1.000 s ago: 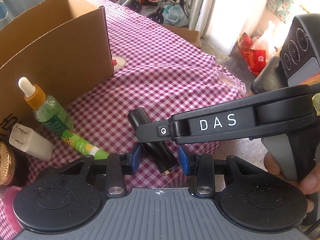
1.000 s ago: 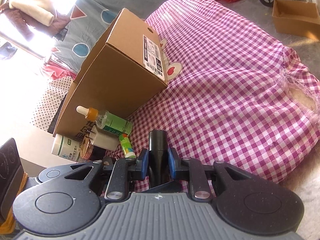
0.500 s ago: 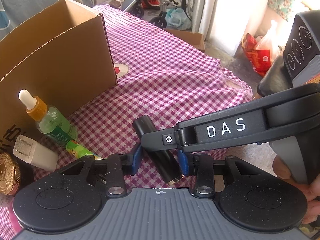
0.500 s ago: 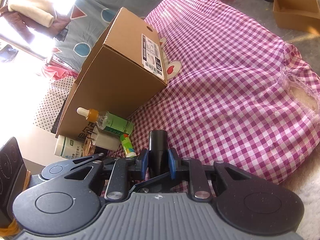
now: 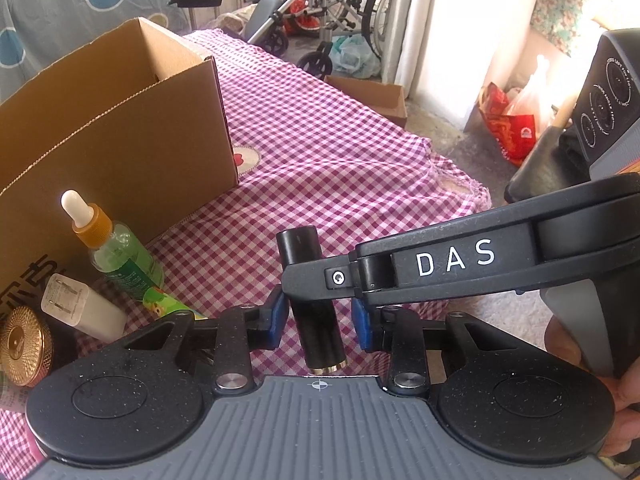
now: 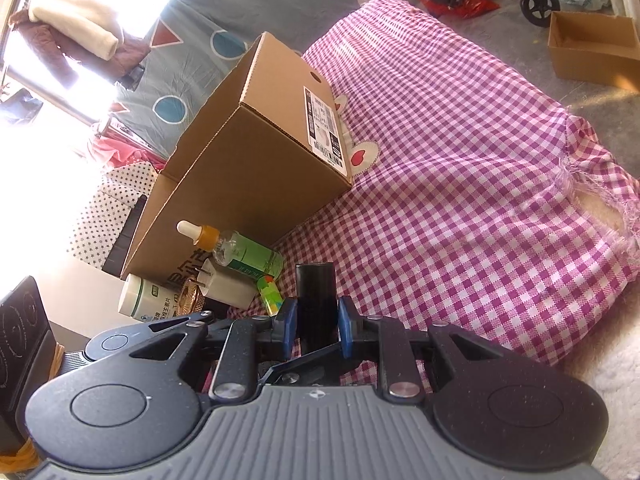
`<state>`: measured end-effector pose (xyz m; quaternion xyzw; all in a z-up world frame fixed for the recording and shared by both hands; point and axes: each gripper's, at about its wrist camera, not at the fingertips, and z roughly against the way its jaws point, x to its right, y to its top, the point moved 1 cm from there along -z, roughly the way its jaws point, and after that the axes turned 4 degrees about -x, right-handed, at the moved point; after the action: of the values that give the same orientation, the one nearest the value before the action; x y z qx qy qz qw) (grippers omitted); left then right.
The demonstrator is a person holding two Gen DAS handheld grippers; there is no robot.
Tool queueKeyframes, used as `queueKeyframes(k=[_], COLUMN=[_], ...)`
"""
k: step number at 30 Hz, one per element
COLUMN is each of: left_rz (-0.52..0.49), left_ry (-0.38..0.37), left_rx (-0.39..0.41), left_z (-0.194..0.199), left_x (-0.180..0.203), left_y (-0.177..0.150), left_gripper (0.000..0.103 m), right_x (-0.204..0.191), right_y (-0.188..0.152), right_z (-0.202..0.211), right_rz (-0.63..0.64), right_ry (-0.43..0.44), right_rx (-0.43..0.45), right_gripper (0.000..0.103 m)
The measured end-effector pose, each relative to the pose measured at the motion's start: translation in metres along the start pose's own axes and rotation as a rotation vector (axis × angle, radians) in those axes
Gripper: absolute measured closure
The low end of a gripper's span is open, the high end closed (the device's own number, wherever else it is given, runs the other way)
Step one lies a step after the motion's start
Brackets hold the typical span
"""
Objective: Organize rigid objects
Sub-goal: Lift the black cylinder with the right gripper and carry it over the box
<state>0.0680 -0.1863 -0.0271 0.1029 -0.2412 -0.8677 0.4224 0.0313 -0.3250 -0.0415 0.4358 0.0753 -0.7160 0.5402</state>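
checkered cloth [image 6: 460, 168] under black tube [image 6: 316, 300], base hidden, clamped in right tool [image 6: 316, 330]; left tool [image 5: 320, 320] parted

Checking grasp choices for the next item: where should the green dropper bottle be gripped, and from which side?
Probably across the round body of the dropper bottle, just under its orange collar, coming from the front and above. It stands upright with the box wall close behind, and the white plug and small green tube crowd its base, leaving the upper body free.
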Motion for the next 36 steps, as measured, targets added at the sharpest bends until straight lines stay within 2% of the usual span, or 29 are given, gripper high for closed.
queueKeyframes(k=[7, 12, 17, 21, 24, 28, 31, 36], left_rz=[-0.012, 0.007, 0.057, 0.117, 0.176, 0.255, 0.321, 0.372], left_ry=[0.018, 0.047, 0.119, 0.184, 0.192, 0.159, 0.131, 0.146], left_rx=[0.094, 0.185, 0.269, 0.293, 0.278, 0.216, 0.143, 0.032], left_z=[0.036, 0.073, 0.117, 0.141, 0.149, 0.141, 0.124, 0.088], left_x=[0.004, -0.005, -0.030, -0.063, -0.095, -0.144, -0.181, -0.228], left_y=[-0.005, -0.007, -0.006, 0.000, 0.009, 0.029, 0.043, 0.052], left_gripper=[0.070, 0.070, 0.070, 0.070, 0.070, 0.070, 0.070, 0.070], right_x=[-0.033, -0.074, -0.125, -0.169, -0.204, -0.230, -0.237, -0.233], right_y=[-0.007, -0.006, 0.006, 0.023, 0.042, 0.076, 0.105, 0.147], right_z=[0.020, 0.034, 0.034, 0.015, -0.010, -0.053, -0.094, -0.165], right_rz=[0.065, 0.161, 0.275, 0.368, 0.422, 0.400, 0.355, 0.267], right_ry=[-0.009, 0.006, 0.070, 0.124, 0.152, 0.180, 0.175, 0.125], right_rx=[0.062, 0.114, 0.134, 0.110, 0.067, -0.036, -0.130, -0.272], right_gripper=[0.079, 0.079, 0.079, 0.079, 0.079, 0.079, 0.079, 0.079])
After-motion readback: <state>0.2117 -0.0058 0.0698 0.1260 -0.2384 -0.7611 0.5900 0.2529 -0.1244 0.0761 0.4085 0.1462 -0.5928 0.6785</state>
